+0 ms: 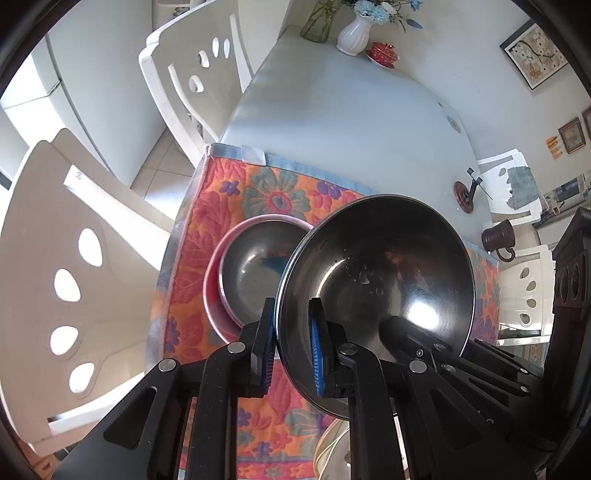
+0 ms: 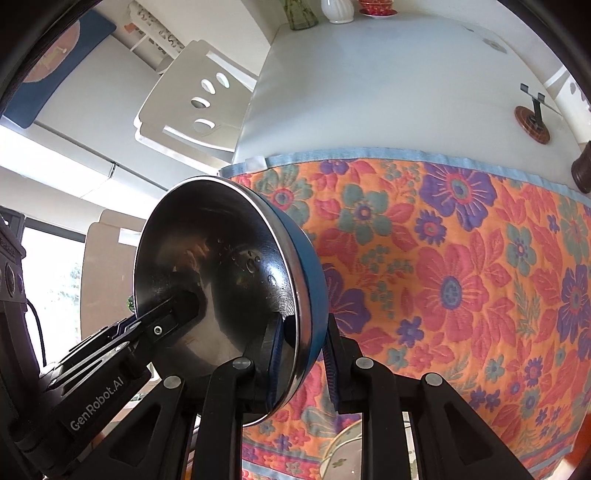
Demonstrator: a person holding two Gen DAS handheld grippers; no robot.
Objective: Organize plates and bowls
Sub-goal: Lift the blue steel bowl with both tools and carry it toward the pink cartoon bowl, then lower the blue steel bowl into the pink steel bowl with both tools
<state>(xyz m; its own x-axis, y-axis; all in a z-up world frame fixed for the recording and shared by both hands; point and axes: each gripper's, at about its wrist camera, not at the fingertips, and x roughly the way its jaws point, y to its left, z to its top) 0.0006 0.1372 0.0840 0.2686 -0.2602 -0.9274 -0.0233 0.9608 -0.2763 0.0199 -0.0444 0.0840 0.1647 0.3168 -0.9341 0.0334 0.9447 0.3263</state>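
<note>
We counted two claws, both clamped on one item. The left claw (image 1: 293, 347) was pinched together on the rim of a blue bowl (image 1: 376, 288) with a steel inside; the right claw (image 2: 301, 358) gripped the opposite rim of the same bowl (image 2: 221, 291). The bowl hung tilted on edge above the floral cloth (image 1: 236, 184), clear of it, with a few water drops on its inner face.

Bowls in view: three. One blue, held as above. One pink bowl (image 1: 212, 295) stood on the cloth, and one steel bowl (image 1: 251, 266) sat nested inside it, just beside the held one in the left wrist view.

Plates: one, a pale plate (image 2: 341, 458) with a floral rim, only partly seen at the near edge of the cloth.

Cloths: one, orange with red and purple flowers, spread over the near end of the white worktop (image 1: 351, 118).

At the far end of the worktop we noted one white vase (image 1: 354, 33), one green glass vase (image 1: 316, 22) and one red lidded cup (image 1: 384, 51). Nearer the right edge stood one round brown stand (image 1: 463, 195) and one dark jug (image 1: 496, 236).

White chairs (image 1: 192, 74): at least four.
</note>
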